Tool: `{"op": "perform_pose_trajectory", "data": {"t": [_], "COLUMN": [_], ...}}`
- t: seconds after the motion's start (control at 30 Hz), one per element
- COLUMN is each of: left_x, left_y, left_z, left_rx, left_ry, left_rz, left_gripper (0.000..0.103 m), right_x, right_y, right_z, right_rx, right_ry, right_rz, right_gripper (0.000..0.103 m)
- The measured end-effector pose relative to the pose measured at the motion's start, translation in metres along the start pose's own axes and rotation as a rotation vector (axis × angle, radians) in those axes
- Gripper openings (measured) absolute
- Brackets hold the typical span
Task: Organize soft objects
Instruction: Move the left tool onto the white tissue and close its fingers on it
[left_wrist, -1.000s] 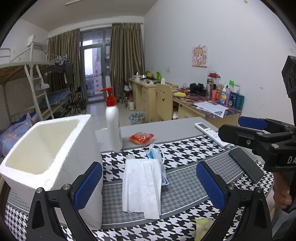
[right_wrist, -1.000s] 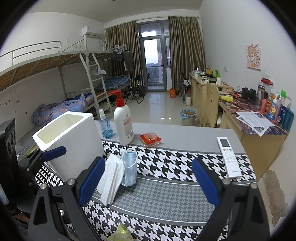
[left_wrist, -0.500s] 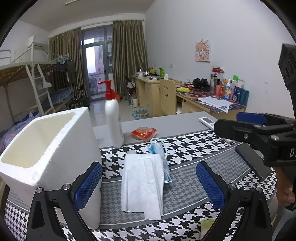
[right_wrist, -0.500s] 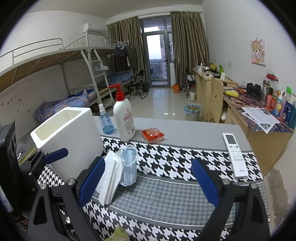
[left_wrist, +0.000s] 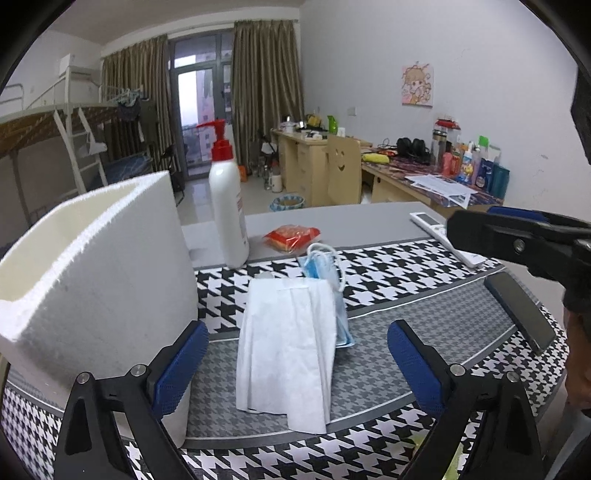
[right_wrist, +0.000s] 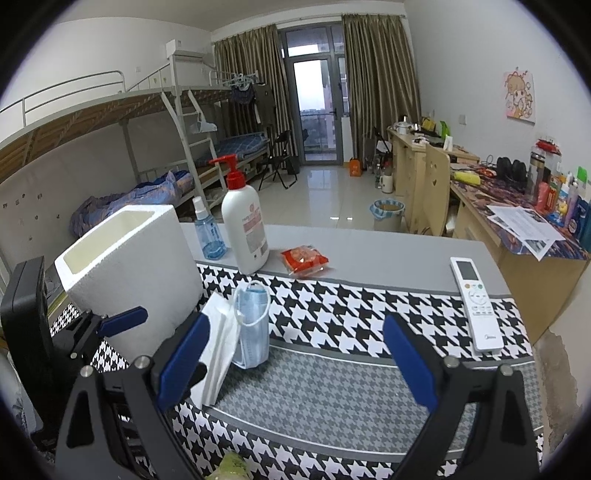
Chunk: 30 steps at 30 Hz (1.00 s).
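From the left wrist, the left tongs (left_wrist: 297, 365) hang wide apart and empty over a grey bench (left_wrist: 369, 218) covered by a houndstooth cloth (left_wrist: 399, 266). A white tissue (left_wrist: 288, 350) lies on the cloth between the blue pads, overlapping a blue mask (left_wrist: 325, 273) just behind it. A foam box (left_wrist: 96, 273) stands at the left, touching the left pad's side of the view; a pump bottle (left_wrist: 227, 218) and a red packet (left_wrist: 291, 236) sit behind, a phone (left_wrist: 519, 310) near the right edge. The right tongs' arm crosses the right side. Beyond are desks, curtains and a bunk bed. From the right wrist, the right tongs (right_wrist: 291, 365) are likewise spread and hold nothing. The tissue (right_wrist: 218, 354) and mask (right_wrist: 253, 328) lie beside the left pad, next to the box (right_wrist: 133, 280). The bottle (right_wrist: 245, 225) carries a pink label, unreadable; a small spray bottle (right_wrist: 208, 232) stands beside it. A remote (right_wrist: 476, 306) lies at the right, well apart, with bare cloth (right_wrist: 332, 391) between. The left tongs (right_wrist: 122, 321) show beside the box.
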<state>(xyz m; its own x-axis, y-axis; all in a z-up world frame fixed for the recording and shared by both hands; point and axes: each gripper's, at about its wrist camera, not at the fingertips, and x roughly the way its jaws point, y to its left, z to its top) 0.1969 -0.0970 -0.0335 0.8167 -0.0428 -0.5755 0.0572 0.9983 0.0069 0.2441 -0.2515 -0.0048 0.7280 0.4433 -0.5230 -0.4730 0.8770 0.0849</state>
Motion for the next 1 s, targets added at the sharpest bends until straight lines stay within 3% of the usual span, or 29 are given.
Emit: {"op": "perform_pose_trajectory", "data": {"t": [0.4,1.0], "left_x": [0.027,0.039], "left_y": [0.001,0.009], "left_z": [-0.009,-0.015], "left_rx": [-0.014,-0.045], "left_ry": [0.102,0.174], "left_rz": [-0.03,-0.057], "left_gripper": [0.081,0.055], "right_x": [0.01,0.038], "right_y": [-0.002,0.009], "right_z": [-0.002,-0.002], "right_rx": [0.001,-0.039], "right_ry": [0.022,0.092], "right_rz": [0.012,0.025], "right_gripper": [0.097,0.097]}}
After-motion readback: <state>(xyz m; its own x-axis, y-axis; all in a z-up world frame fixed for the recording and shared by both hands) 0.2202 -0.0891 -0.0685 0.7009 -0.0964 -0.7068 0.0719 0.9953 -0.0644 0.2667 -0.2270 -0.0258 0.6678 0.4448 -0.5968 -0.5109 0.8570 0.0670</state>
